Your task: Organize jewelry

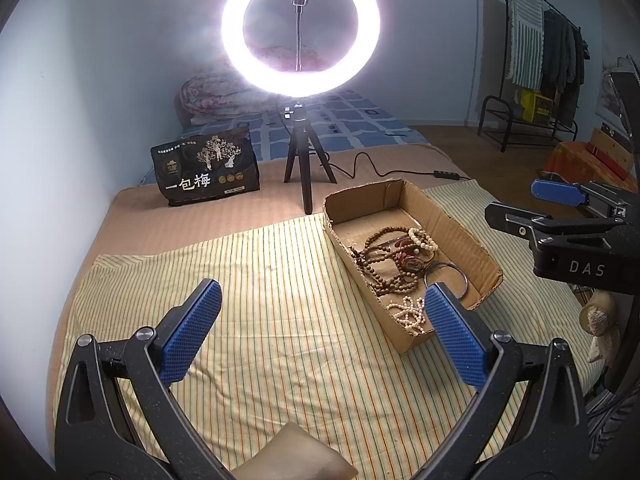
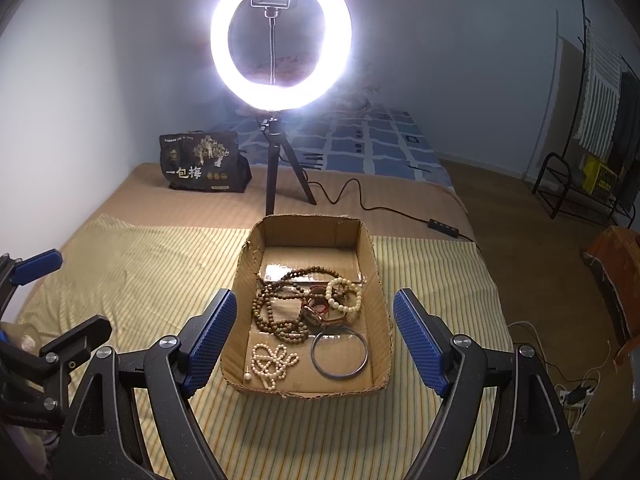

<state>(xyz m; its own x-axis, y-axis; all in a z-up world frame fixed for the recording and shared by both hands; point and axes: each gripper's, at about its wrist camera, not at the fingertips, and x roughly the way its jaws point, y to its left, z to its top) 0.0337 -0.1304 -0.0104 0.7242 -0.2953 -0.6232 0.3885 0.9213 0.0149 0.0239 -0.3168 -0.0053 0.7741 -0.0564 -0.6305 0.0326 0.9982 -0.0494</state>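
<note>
A shallow cardboard box [image 2: 370, 256] lies on the striped cloth and holds jewelry: a brown bead necklace [image 2: 276, 312], a cream bead bracelet [image 2: 344, 294], a white pearl strand [image 2: 272, 362], a metal bangle [image 2: 340, 354] and a reddish piece [image 2: 316, 312]. My right gripper [image 2: 316, 320] is open and empty, hovering over the box's near end. My left gripper [image 1: 320, 308] is open and empty over the cloth, left of the box [image 1: 460, 224]. The right gripper also shows in the left wrist view [image 1: 560, 200], to the box's right.
A lit ring light on a tripod [image 2: 280, 176] stands behind the box, its cable [image 2: 360, 196] trailing right. A black snack bag [image 2: 202, 164] stands at back left. The yellow striped cloth [image 1: 280, 300] covers the bed. A clothes rack [image 1: 532, 92] stands far right.
</note>
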